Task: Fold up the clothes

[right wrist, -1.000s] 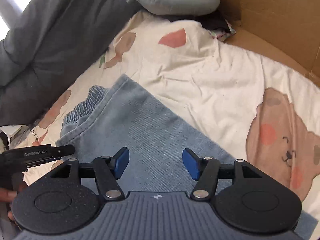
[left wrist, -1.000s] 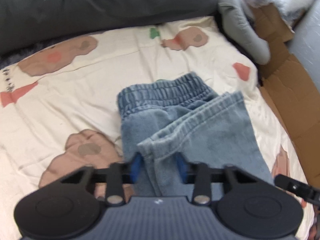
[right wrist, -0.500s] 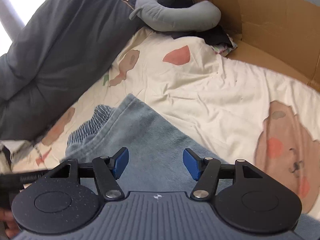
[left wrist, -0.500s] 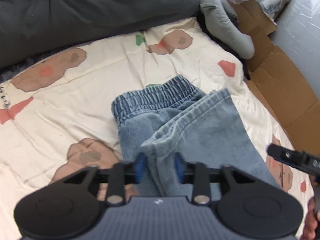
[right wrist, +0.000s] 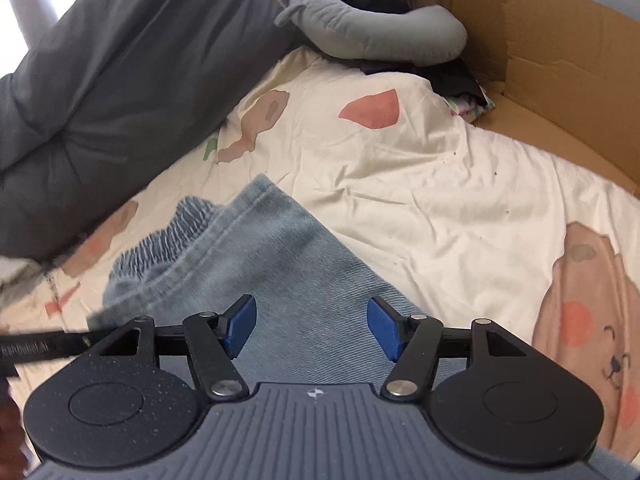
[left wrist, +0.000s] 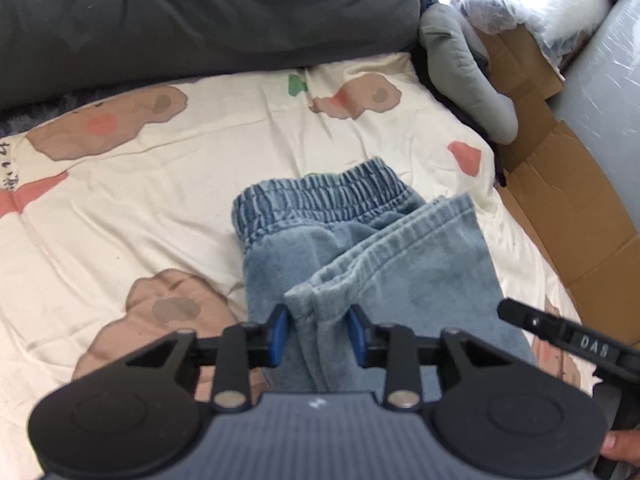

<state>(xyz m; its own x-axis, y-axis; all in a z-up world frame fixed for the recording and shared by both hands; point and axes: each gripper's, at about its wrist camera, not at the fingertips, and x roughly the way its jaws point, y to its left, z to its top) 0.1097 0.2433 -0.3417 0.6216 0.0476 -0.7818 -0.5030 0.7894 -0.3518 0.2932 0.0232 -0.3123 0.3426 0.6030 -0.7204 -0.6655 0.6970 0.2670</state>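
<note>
1. The left gripper (left wrist: 318, 334) has its two blue pads drawn in on a bunched fold of the hem end of one pair of light blue denim trousers with a gathered elastic waistband (left wrist: 344, 248). Its jaws have just been closing, with that cloth between them, and the pads now press on it from both sides.
2. The right gripper (right wrist: 312, 328) stands with its two blue pads well apart, over a flat stretch of the same trousers (right wrist: 288, 264). No cloth is pinched between them; whether the pads touch the fabric below cannot be told.
3. There is one garment. It lies on the cream bedsheet printed with brown bears and red patches (left wrist: 168, 184). One leg is doubled over the body, so that its hem lies just beside the waistband.
4. In the left wrist view the trousers' long axis runs from the gripper away up the frame, waistband at the far end, and the folded leg slants to the right.
5. Farther out: one dark grey padded quilt (left wrist: 200, 16) along the far edge of the sheet, one grey curved neck pillow (right wrist: 372, 28) and one flattened brown cardboard box (right wrist: 560, 60).
6. A dark arm of the right gripper enters the left wrist view at lower right, with a fingertip (left wrist: 618, 446) beneath it.
</note>
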